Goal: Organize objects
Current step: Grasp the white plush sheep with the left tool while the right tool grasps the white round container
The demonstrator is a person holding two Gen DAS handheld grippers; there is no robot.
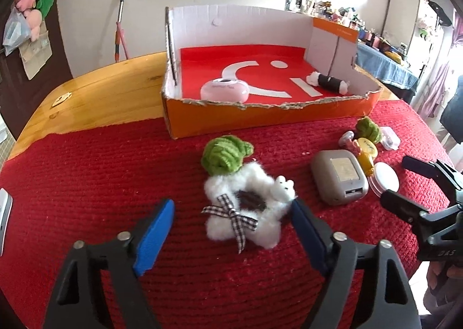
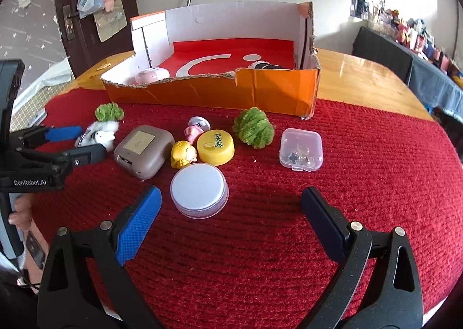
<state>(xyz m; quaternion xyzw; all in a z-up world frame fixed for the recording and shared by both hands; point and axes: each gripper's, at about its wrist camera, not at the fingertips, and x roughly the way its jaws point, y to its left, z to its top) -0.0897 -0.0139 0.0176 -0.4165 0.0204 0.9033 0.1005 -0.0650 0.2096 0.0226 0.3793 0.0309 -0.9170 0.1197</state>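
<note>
The fluffy white star-shaped plush with a checked bow sits between your left gripper's unclenched jaws; centre it, then squeeze gently.

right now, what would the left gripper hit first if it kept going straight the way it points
Most likely the white fluffy star, lying on the red cloth between the open fingers of the left gripper; depth is hard to judge.

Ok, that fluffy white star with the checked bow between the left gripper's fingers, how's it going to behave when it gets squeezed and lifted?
The white star looks like soft plush, so it will probably squash between the left gripper pads rather than resist. It seems light for its size. The checked bow and small bear may flop. Being flat and fuzzy, it is unlikely to roll or slip.
</note>
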